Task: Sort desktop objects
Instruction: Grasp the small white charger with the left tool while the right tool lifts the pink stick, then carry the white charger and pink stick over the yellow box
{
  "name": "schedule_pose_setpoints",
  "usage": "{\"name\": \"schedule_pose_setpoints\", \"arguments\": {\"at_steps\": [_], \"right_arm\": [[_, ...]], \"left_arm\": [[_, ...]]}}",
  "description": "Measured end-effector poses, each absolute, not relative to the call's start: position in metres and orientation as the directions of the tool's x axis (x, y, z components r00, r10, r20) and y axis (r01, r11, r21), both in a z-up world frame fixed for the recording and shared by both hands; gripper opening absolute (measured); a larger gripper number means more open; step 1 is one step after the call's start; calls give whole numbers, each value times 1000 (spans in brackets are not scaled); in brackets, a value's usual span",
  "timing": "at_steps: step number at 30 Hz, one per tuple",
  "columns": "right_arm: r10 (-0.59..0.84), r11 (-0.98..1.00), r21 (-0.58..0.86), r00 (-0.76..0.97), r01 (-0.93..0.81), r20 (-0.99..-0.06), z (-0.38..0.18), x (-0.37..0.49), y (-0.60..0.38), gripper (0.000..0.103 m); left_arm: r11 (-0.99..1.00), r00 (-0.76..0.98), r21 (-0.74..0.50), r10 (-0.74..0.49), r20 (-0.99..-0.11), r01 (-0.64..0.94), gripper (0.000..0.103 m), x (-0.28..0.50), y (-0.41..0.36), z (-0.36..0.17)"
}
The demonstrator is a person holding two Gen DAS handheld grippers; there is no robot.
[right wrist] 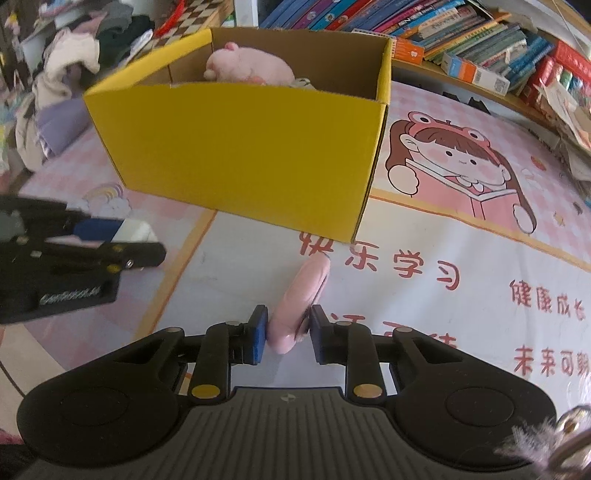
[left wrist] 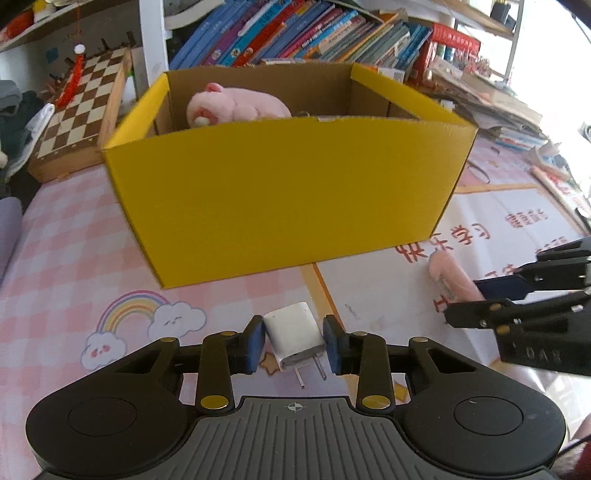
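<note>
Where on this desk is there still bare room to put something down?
Free: the checked mat left of the yellow box, around the rainbow print, and the cartoon girl print right of it. Crowded: the back edge with books and chessboard, and the box's left half, holding a pink plush.

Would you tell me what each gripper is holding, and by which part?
The left gripper brackets the white charger by its side faces; the right gripper brackets the pink object near its end. Firm contact cannot be told.

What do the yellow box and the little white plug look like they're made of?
The yellow box looks like corrugated cardboard: matte yellow outside, plain brown inside, with folded flaps. The white plug, between the left gripper pads, seems smooth hard plastic with a slight sheen, and its two prongs look like bare metal.
</note>
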State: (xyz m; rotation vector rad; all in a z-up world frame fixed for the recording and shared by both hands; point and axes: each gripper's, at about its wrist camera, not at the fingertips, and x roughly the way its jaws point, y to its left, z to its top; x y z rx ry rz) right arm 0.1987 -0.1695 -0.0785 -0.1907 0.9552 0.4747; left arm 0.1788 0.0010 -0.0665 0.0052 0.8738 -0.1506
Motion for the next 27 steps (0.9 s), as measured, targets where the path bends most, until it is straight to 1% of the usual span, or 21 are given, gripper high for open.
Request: {"name": "schedule_pose_setpoints", "arguments": {"at_steps": [5,10,14,27], "right_arm": [[341,887,100,493,-451,-801,-64,193,-172,22],[378,885,142,504,-444,-777,-48,184,-171,21],[403,880,168,512,-443,-758,-35,178,-170,18],[426,867,147,554,-476,-716,-11,180,-160,18]], "left_arm": [[985,658,-106,-169,-734,134,32,165,7,-49],[980,689,-124,-198,-698,156,32,154,8,-32],[977,707,-137,-213,-674,164,32,151,11,-21],[977,747,-139,-211,-630,159,32,154,20,-5]]}}
